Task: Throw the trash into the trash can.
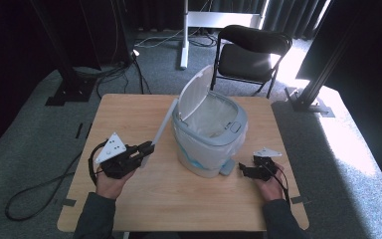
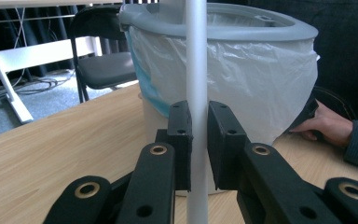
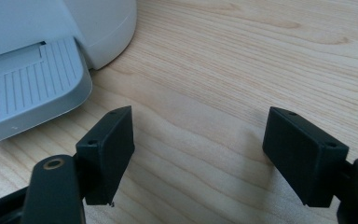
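A grey pedal bin [image 1: 210, 134] with a white bag liner stands mid-table, its lid [image 1: 195, 93] tipped up. My left gripper [image 1: 146, 148] is shut on a thin white rod [image 1: 161, 124] that slants up toward the bin's left side. In the left gripper view the rod [image 2: 196, 70] runs upright between the pads [image 2: 181, 135], with the bin [image 2: 242, 70] just behind. My right gripper [image 1: 242, 169] rests low on the table to the right of the bin's foot pedal [image 1: 226, 167]. Its jaws stand open around bare wood [image 3: 200, 154], and the ribbed pedal [image 3: 28, 88] lies to their left.
The wooden table [image 1: 129, 107] has bare room on the left and along the front. Behind it on the carpet stand a black folding chair [image 1: 251, 50] and a white stand [image 1: 184, 35]. Cables [image 1: 35, 194] trail off the table's left side.
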A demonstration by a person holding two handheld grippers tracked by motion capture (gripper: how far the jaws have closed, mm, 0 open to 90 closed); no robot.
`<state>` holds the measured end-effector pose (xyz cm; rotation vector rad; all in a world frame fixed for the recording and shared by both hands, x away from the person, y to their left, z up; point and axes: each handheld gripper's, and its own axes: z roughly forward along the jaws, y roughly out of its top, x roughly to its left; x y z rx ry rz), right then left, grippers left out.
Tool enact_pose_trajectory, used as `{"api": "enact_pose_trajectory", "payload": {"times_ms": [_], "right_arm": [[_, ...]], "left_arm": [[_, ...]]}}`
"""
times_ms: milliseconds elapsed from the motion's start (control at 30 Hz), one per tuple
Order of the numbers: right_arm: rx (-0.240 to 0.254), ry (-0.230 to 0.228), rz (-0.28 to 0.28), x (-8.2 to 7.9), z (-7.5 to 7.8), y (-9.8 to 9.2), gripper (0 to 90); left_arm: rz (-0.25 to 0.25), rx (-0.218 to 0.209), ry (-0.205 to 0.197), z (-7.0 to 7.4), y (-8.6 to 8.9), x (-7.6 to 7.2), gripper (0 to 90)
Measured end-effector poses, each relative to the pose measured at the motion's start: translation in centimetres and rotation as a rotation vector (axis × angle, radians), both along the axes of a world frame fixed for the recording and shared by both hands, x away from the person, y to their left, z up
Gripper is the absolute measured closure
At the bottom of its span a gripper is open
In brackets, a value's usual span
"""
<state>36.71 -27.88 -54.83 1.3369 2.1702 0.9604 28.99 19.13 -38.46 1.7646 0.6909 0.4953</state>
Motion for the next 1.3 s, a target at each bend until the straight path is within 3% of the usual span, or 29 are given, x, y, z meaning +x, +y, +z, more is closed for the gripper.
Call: {"api": "enact_pose_trajectory", "payload": {"times_ms": [500, 900, 1300], "right_arm": [[0.0, 0.0, 0.0, 0.0, 0.0, 0.0, 24.0], [0.0, 0.0, 0.0, 0.0, 0.0, 0.0, 24.0], [0.0, 0.0, 0.0, 0.0, 0.0, 0.0, 24.0]], "left_arm": [[-0.016, 0.059, 0.027, -0.2, -1.7, 1.5, 80.3], [-0.028, 0.069, 0.027, 0.3, -2.7, 2.3, 80.3], [-0.044, 0.057, -0.01, 1.7, -3.0, 2.2, 80.2]]}}
